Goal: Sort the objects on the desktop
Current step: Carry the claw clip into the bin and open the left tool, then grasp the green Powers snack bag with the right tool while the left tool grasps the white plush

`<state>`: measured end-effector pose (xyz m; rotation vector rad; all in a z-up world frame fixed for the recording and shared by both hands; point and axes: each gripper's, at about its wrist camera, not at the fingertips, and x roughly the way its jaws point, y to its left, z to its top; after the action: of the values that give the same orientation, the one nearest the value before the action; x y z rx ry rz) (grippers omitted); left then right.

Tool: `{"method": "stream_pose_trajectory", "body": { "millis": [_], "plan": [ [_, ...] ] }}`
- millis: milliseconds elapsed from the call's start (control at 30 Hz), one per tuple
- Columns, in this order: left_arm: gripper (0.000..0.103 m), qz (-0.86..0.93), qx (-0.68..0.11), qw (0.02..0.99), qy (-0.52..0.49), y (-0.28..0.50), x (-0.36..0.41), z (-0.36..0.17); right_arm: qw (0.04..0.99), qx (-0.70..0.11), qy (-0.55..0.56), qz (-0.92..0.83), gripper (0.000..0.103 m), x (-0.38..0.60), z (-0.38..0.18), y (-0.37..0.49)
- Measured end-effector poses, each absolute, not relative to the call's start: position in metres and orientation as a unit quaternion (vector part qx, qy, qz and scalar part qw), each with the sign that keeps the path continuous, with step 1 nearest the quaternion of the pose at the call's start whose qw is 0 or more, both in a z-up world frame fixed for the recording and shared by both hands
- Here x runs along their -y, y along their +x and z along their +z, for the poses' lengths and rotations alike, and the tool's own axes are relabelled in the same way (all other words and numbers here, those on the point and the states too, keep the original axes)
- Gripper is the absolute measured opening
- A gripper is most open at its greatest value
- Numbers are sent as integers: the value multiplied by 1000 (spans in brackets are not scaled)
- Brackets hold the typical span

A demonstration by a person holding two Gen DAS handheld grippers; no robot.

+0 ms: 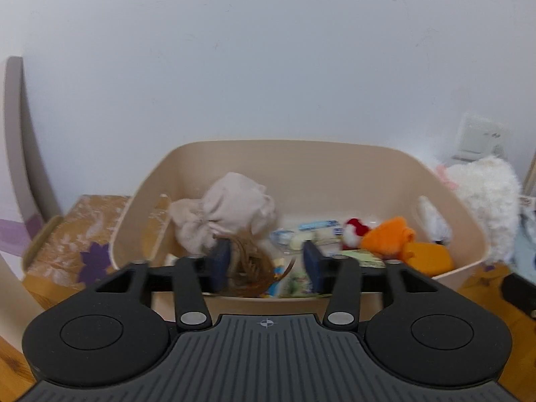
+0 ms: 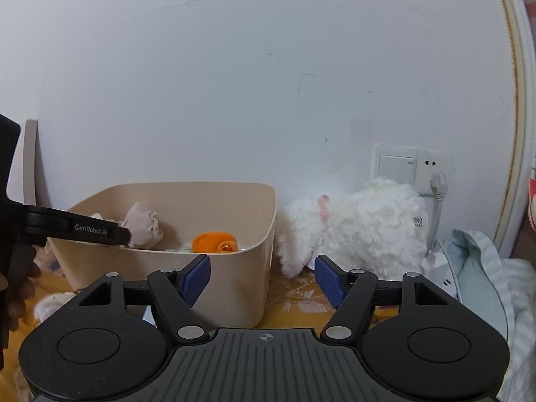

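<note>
- Over the beige bin [image 1: 469, 231], my left claw [image 1: 266, 261] gapes wide, empty; brown strands could snag it.
- My right claw [image 2: 263, 279], wide, might bump the bin.

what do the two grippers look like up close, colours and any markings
Both the left gripper and right gripper are matte black, with blue ribbed finger pads, silver pivot bolts, two round discs and a grey ridged body bearing a small crosshair mark. From the right camera, the left one's side reads GenRobot.AI.

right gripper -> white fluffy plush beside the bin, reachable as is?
Probably yes. The right gripper is open and empty, and the white fluffy plush sits ahead on the tabletop outside the beige bin, nothing between them.
</note>
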<state>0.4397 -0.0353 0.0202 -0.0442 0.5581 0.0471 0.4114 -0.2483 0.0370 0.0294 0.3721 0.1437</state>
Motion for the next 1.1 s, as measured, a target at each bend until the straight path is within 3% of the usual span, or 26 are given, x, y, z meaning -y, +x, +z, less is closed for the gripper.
{"method": "stream_pose_trajectory", "body": {
  "millis": [67, 133, 267, 667, 1100],
  "plan": [
    [79, 24, -268, 963, -19, 431, 36, 24, 979, -186, 34, 82, 78, 250, 33, 404],
    [82, 15, -260, 965, -29, 421, 33, 28, 977, -185, 39, 93, 80, 249, 28, 396],
    [83, -10, -249, 969, -4, 395, 33, 38, 980, -164, 21, 109, 103, 242, 23, 377],
    [84, 11, -271, 960, 75, 328, 14, 0, 982, -148, -35, 111, 103, 220, 0, 368],
    [84, 43, -316, 947, -45, 369, -33, -49, 971, -181, -93, 123, 103, 173, -26, 393]
  ]
}}
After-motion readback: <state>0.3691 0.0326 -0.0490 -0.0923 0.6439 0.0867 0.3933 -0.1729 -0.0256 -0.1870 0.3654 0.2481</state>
